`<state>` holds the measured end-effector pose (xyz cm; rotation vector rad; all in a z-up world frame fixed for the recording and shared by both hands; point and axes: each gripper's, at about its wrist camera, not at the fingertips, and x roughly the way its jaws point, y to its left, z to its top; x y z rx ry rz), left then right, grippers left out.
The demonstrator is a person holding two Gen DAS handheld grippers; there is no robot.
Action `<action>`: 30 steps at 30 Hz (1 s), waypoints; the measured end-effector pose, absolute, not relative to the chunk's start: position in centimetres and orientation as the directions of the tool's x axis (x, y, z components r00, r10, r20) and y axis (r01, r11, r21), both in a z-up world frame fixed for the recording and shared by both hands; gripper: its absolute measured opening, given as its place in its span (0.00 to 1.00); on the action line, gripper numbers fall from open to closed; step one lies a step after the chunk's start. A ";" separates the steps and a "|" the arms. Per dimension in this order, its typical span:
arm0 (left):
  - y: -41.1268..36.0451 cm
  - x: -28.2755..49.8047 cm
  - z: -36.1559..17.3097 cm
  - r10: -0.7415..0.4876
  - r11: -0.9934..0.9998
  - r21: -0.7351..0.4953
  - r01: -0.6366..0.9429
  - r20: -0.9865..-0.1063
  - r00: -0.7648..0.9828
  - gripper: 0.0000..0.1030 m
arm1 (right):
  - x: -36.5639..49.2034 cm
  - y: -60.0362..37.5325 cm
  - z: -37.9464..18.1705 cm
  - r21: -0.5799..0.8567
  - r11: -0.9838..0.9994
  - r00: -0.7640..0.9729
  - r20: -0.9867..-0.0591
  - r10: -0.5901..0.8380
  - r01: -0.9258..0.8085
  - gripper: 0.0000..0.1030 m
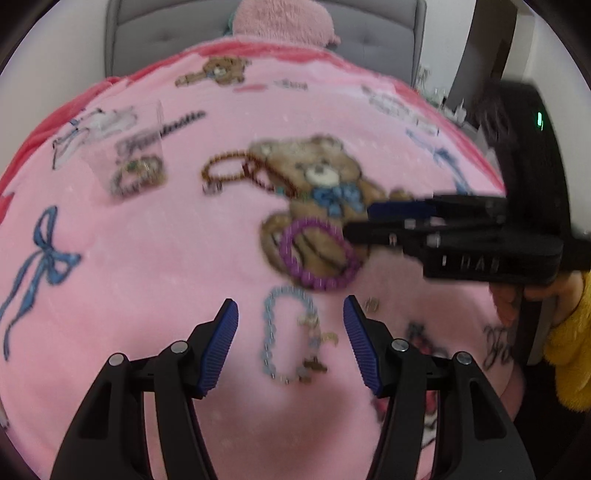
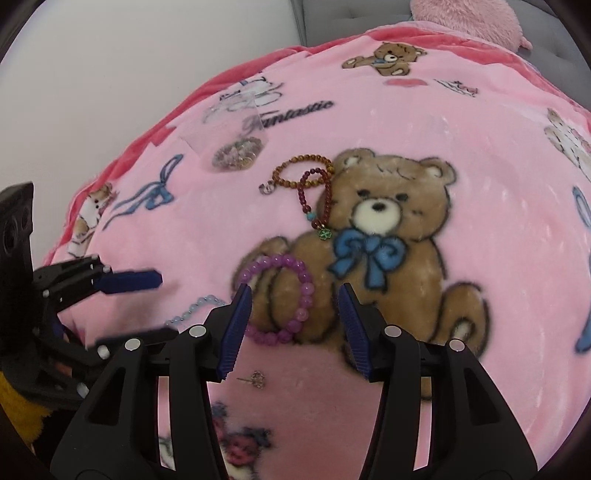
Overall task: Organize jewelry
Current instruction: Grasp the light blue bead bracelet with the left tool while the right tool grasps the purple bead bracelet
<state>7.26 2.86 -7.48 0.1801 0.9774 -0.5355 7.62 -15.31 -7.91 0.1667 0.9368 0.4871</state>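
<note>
Several bracelets lie on a pink teddy-bear blanket (image 2: 480, 184). A light blue bead bracelet (image 1: 288, 332) lies between the fingers of my open left gripper (image 1: 291, 314). A purple bead bracelet (image 2: 280, 299) lies between the fingers of my open right gripper (image 2: 295, 299); it also shows in the left wrist view (image 1: 317, 254). A brown bead bracelet (image 2: 301, 170) and a dark red one (image 2: 314, 199) overlap further back. A clear bag (image 2: 232, 136) holding beaded jewelry lies at the far left. A small earring (image 2: 255, 378) lies near the right gripper.
A grey padded headboard (image 1: 155, 29) and a pink plush pillow (image 1: 280, 18) are at the far end. A white wall (image 2: 110, 74) runs along the blanket's left side. A yellow sleeve (image 1: 569, 350) shows behind the right gripper.
</note>
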 end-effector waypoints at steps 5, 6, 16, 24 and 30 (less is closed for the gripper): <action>2.9 7.4 -8.7 -0.351 0.855 -0.122 0.504 -0.852 0.388 0.57 | 8.0 -14.2 -8.7 0.304 0.890 0.482 -0.756 0.442 -0.340 0.27; 3.0 7.4 -8.9 -0.352 0.856 -0.127 0.502 -0.854 0.383 0.55 | 8.1 -14.0 -8.9 0.310 0.888 0.473 -0.760 0.446 -0.339 0.24; 4.5 8.5 -10.1 -0.366 0.878 -0.202 0.433 -0.868 0.336 0.17 | 8.0 -13.2 -10.5 0.233 0.920 0.488 -0.792 0.367 -0.314 0.10; 4.3 8.5 -10.0 -0.369 0.877 -0.200 0.437 -0.863 0.345 0.08 | 7.7 -12.9 -10.4 0.215 0.924 0.502 -0.788 0.355 -0.316 0.10; 4.2 8.4 -9.3 -0.382 0.873 -0.199 0.445 -0.846 0.372 0.08 | 7.3 -13.2 -10.0 0.224 0.919 0.509 -0.778 0.369 -0.325 0.10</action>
